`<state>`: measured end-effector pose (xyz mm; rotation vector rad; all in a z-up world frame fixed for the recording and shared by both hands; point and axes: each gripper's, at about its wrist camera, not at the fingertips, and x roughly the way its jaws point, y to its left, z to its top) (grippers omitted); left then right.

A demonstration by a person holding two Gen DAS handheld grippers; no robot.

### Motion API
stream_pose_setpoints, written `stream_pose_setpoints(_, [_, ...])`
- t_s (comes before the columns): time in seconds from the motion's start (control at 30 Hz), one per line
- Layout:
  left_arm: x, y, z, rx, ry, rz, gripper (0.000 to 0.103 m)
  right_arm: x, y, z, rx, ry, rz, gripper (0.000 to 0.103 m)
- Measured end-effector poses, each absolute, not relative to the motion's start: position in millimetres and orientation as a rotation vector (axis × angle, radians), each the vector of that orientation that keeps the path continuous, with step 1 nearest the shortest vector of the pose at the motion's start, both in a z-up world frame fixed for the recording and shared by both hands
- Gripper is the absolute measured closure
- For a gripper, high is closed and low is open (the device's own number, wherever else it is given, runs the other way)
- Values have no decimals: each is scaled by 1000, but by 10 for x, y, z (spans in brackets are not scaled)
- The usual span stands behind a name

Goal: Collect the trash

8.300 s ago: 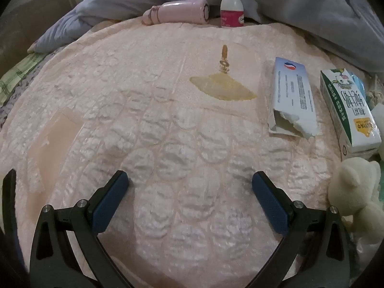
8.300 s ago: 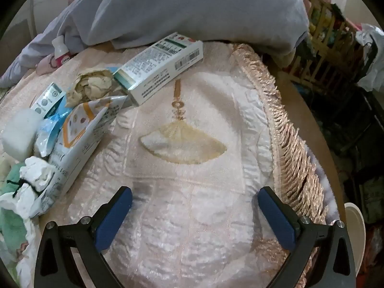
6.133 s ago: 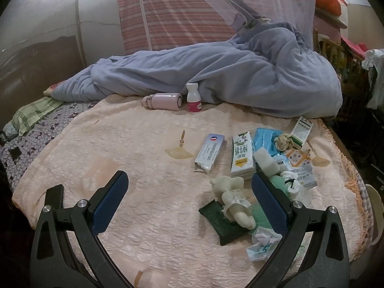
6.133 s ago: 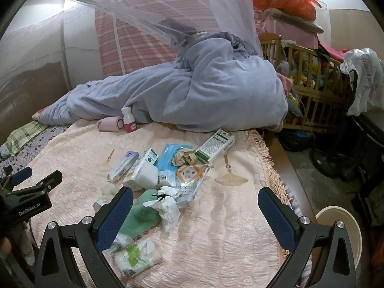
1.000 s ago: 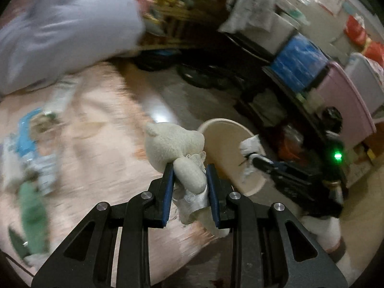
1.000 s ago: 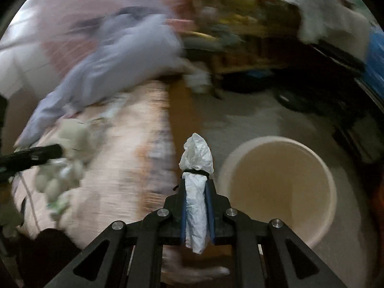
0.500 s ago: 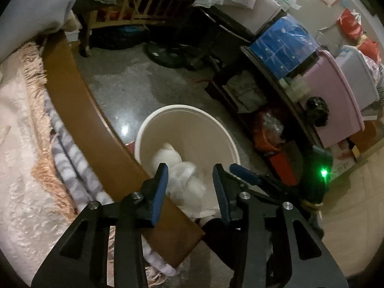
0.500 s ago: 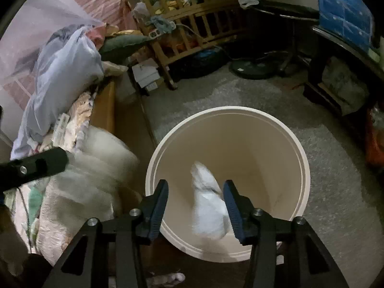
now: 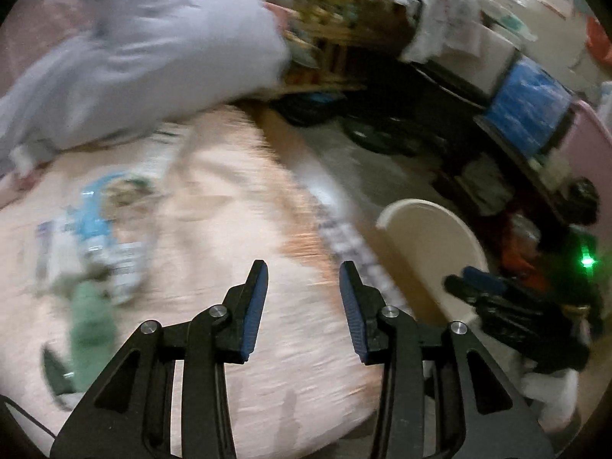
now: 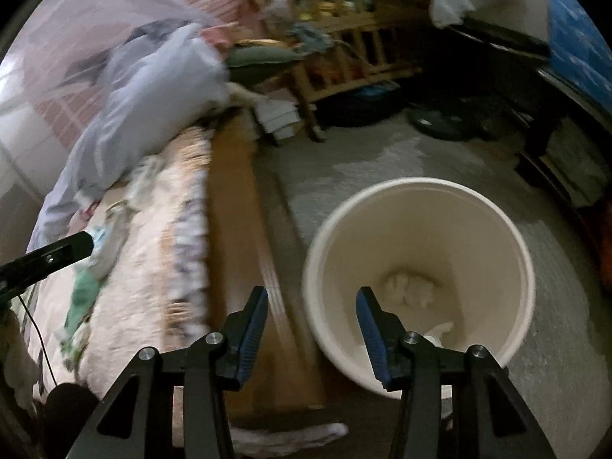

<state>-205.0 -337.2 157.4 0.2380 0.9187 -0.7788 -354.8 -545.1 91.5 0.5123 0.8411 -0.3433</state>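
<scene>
Hanging empty with fingers parted, the right gripper [image 10: 310, 323] sits over the cream bin's [image 10: 508, 229] near rim, pale trash [image 10: 407, 290] at its bottom, while the left gripper [image 9: 302, 308], likewise parted and empty, faces the littered bed [image 9: 214, 206].

The right gripper [image 10: 311, 315], jaws apart and empty, hangs over the near rim of a cream bin [image 10: 508, 237] on the floor, pale trash [image 10: 409, 287] lying inside.

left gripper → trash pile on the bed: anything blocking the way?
Nothing visible. The left gripper is open and empty above bare bedspread; the blurred trash pile lies to its left with no object between.
</scene>
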Motion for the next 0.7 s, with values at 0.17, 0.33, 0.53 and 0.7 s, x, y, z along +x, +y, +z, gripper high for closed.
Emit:
stream_pose_setpoints(0.17, [-1894,-2682,1577,222,900,-651,66,-3270,-4957,1094,469,829,-228,57])
stream_pose_setpoints(0.33, [-1747,-2099,1565,197,894,-545,66,-2939,-4386,1173,426,854,-74,54])
stream_pose_setpoints(0.53, [-1552,-1408,1481,151,926,-428,66,-2619,-3784,1140,384,904,101,47])
stream_pose_setpoints(0.7, [-1459,-1005,1383,117,953,-345,66,-2390,-3357,1093,370,954,284,46])
